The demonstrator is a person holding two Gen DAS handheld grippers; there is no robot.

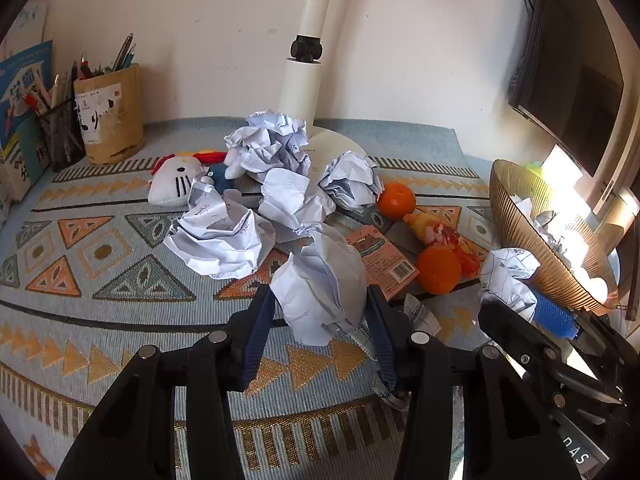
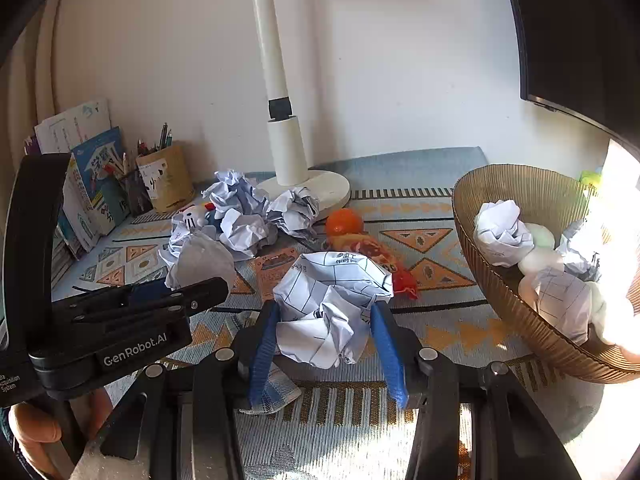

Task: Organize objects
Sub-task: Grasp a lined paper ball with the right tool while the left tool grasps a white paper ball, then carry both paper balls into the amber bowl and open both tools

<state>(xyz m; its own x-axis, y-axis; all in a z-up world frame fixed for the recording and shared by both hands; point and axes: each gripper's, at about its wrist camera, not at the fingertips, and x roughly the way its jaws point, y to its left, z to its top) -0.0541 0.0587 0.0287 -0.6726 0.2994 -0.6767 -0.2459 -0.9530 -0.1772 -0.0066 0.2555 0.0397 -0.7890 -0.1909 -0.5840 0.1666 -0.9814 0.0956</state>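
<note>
Left tongs (image 1: 320, 320) clamped on plain paper ball (image 1: 320, 288), right tongs (image 2: 326, 324) clamped on gridded paper ball (image 2: 332, 304), both near tabletop's front edge. Bowl (image 2: 516, 312) at right edge. Risk: springy crumple slips mid-carry, lands beside oranges (image 1: 438, 270).

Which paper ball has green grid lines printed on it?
The one squeezed in the right tool: the gridded paper ball. The left tool holds a plain white one.

Black tongs (image 1: 320, 300); blue pads (image 2: 264, 344).
</note>
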